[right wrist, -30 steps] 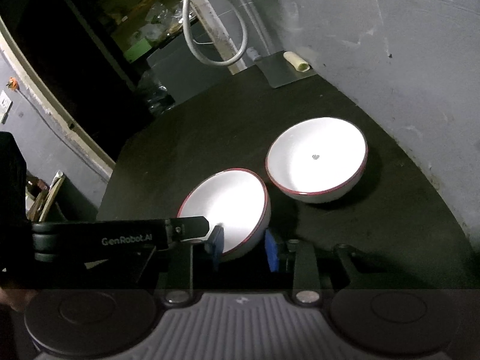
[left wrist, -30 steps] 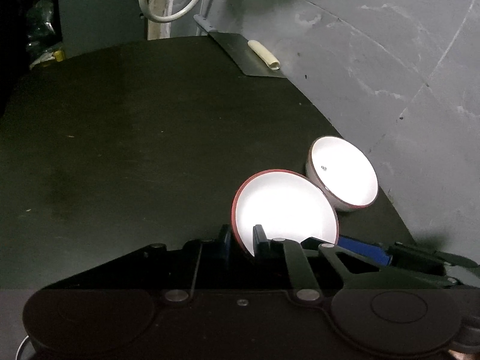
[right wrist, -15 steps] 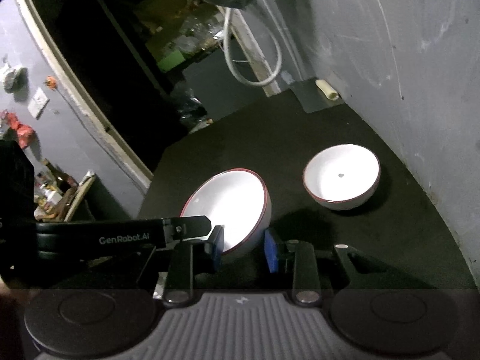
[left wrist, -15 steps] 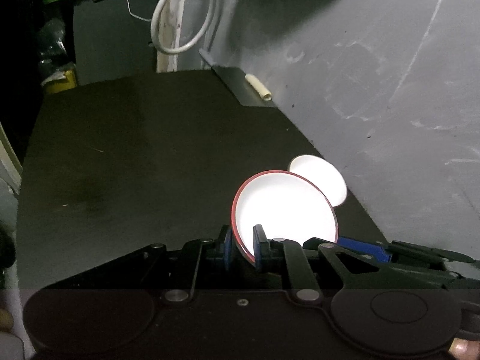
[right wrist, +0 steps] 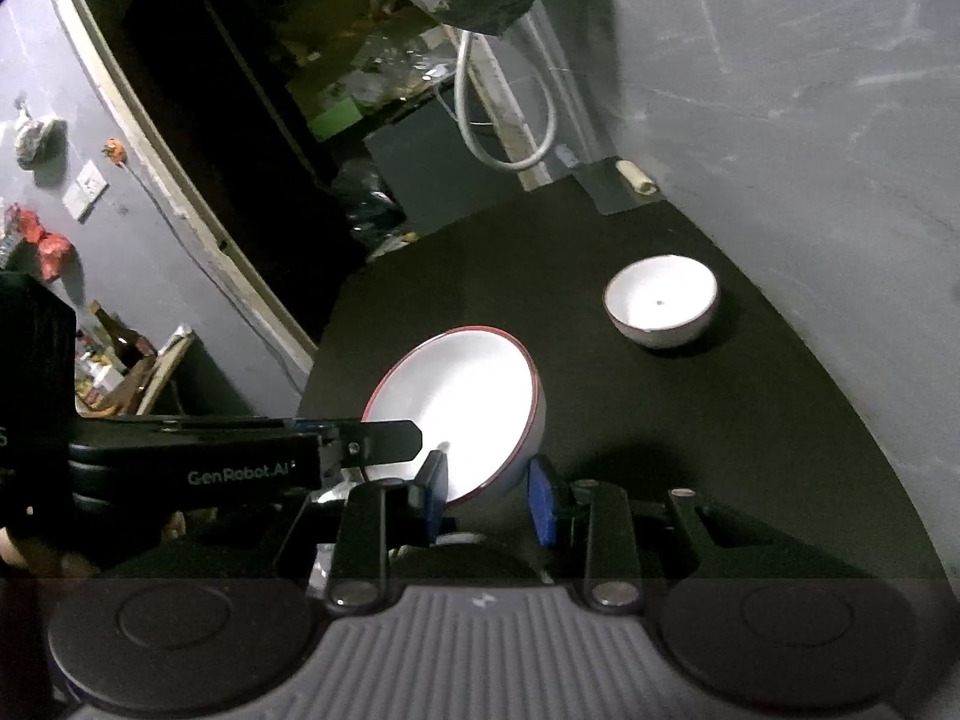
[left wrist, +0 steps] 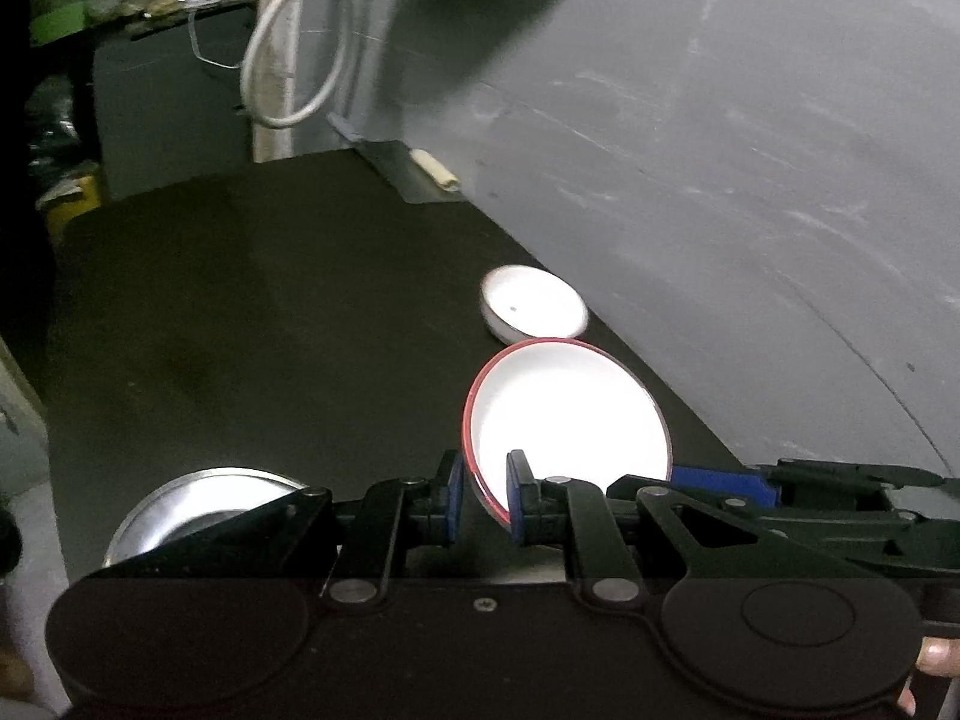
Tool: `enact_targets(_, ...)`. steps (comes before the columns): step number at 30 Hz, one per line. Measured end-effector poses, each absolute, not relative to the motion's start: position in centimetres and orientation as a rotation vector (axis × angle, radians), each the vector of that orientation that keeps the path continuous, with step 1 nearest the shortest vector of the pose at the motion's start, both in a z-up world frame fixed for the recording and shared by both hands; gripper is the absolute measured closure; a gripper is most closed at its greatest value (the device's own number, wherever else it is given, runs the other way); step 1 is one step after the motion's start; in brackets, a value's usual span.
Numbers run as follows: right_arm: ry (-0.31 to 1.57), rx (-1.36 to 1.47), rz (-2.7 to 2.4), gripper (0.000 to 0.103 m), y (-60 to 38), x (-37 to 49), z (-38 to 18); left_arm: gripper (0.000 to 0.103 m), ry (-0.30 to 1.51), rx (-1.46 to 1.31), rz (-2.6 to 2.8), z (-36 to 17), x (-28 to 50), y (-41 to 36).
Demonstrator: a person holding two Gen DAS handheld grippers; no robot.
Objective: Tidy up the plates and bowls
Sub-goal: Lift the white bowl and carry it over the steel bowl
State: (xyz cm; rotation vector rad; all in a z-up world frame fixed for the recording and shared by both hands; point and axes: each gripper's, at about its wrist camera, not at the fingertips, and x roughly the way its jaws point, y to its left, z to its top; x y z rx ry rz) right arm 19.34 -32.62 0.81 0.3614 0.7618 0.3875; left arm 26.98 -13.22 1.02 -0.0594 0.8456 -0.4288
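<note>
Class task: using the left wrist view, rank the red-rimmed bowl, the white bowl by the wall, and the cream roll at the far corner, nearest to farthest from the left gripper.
1. Red-rimmed bowl: its rim is pinched in the left gripper.
2. White bowl: beyond it, on the black table near the wall.
3. Cream roll: far corner, on a grey sheet.

The only wording I could read was "GenRobot.AI", printed in pale letters on the black side of my left hand-held gripper (right wrist: 483, 483), which reached in from the left of the right wrist view. A partial character showed at the far left edge of that same black body, too cut off to make out. Nothing else in either view carried legible text, numbers or signs.
</note>
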Motion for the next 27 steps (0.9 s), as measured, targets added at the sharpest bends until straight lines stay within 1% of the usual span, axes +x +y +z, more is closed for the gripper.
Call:
enact_targets(6, 0.771, 0.326, 0.314, 0.070, -31.8, 15.9, 2.3, 0.087, 0.829, -0.086, -0.517, 1.5, 24.2, -12.4)
enact_targets(12, 0.793, 0.311, 0.295, 0.070, -31.2, 14.4, 2.6, 0.087, 0.824, -0.092, -0.563, 1.4, 23.1, -12.0)
enact_targets(17, 0.824, 0.307, 0.324, 0.070, -31.3, 14.6, 2.3, 0.087, 0.824, -0.064, -0.565, 1.5, 23.2, -12.2)
enact_targets(27, 0.881, 0.253, 0.401, 0.070, -31.7, 15.5, 1.9, 0.087, 0.881, -0.051, -0.517, 0.4, 23.3, -13.0)
